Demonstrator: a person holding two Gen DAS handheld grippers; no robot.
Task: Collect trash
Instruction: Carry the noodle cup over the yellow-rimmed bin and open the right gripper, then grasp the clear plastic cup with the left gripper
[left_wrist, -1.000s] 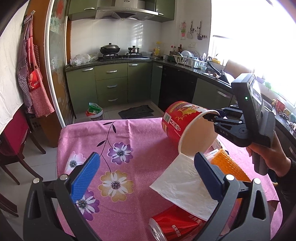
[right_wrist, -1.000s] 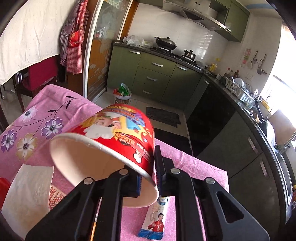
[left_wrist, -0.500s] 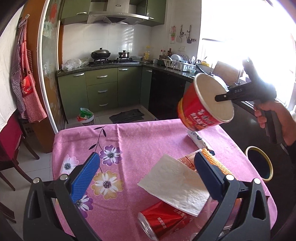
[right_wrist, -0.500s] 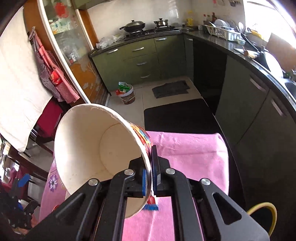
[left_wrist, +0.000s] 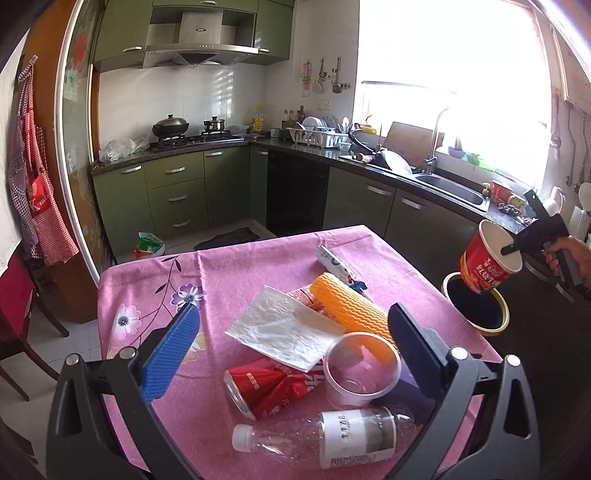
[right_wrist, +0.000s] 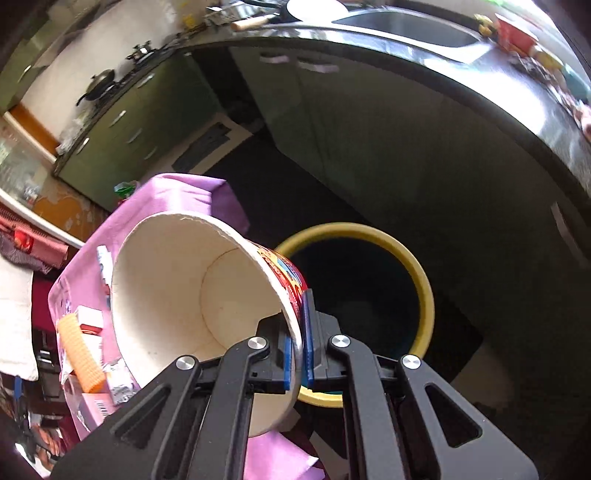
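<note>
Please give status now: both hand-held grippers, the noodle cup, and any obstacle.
Right hand-held gripper shut on red paper noodle cup rim, above yellow-rimmed bin. Left hand-held gripper open, empty, over table litter. No obstacle seen.

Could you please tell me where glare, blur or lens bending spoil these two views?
Left wrist view: the window is blown out white, straight edges bow, but the table is sharp. Right wrist view: the counter smears and curves, while the paper cup stays fairly crisp.
</note>
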